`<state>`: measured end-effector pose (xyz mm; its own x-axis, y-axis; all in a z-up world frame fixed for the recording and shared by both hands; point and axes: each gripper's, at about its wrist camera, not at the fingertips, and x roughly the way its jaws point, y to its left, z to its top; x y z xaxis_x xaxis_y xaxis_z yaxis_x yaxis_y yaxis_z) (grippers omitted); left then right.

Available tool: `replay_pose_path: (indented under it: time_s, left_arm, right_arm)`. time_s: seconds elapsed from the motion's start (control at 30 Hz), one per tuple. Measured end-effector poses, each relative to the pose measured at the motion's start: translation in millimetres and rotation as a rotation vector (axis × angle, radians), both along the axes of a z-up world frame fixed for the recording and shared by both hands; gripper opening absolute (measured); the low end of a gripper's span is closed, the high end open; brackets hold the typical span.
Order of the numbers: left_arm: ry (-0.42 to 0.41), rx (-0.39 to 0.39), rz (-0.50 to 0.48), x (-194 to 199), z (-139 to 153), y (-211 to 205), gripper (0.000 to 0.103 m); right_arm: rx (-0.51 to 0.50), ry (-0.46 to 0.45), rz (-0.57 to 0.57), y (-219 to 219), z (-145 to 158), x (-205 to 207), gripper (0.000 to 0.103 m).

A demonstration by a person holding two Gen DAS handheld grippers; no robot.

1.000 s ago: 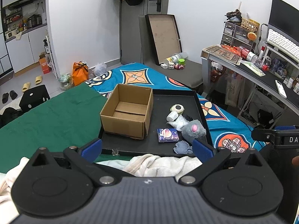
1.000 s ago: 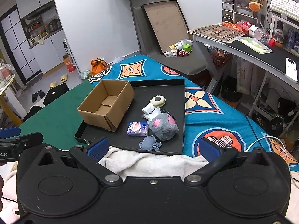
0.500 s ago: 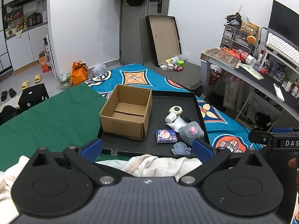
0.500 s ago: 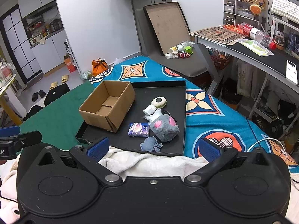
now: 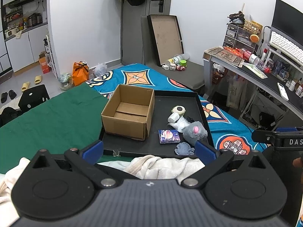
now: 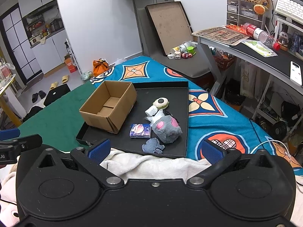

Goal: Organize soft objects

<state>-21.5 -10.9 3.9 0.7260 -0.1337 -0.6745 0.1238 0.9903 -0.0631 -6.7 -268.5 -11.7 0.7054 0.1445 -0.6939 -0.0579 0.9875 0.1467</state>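
A black tray [image 5: 178,96] [image 6: 186,113] lies on the bed. On it stands an empty open cardboard box [image 5: 128,111] [image 6: 108,106]. Right of the box lie a grey plush with pink patches [image 5: 195,131] [image 6: 166,128], a cream round plush with a black spot [image 5: 178,110] [image 6: 161,102], a white wrapped roll [image 5: 174,117] [image 6: 151,111], a tissue pack [image 5: 169,136] [image 6: 140,130] and a blue denim scrap [image 5: 184,148] [image 6: 153,146]. My left gripper [image 5: 149,151] and right gripper [image 6: 155,150] are open and empty, held back from the tray's near edge above a cream towel [image 5: 161,166] [image 6: 151,164].
The bed has a green cover [image 5: 51,121] on the left and a blue patterned sheet [image 5: 223,132] on the right. A desk [image 5: 265,79] with clutter stands at the right. A grey chair [image 5: 185,75] with a leaning tray lid and small items stands behind the bed.
Both grippers have drawn back and risen slightly, so the tray looks a little farther off. Nothing on the tray has moved. Both stay open.
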Motion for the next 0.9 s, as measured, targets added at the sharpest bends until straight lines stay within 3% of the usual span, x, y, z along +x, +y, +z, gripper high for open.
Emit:
replay_pose_path:
  time_s: [0.9]
  left_arm:
    - [0.007,-0.020,0.009,22,-16,-1,0.102]
  right_arm:
    - [0.019,0.024,-0.005,-1,-17,22,0.103]
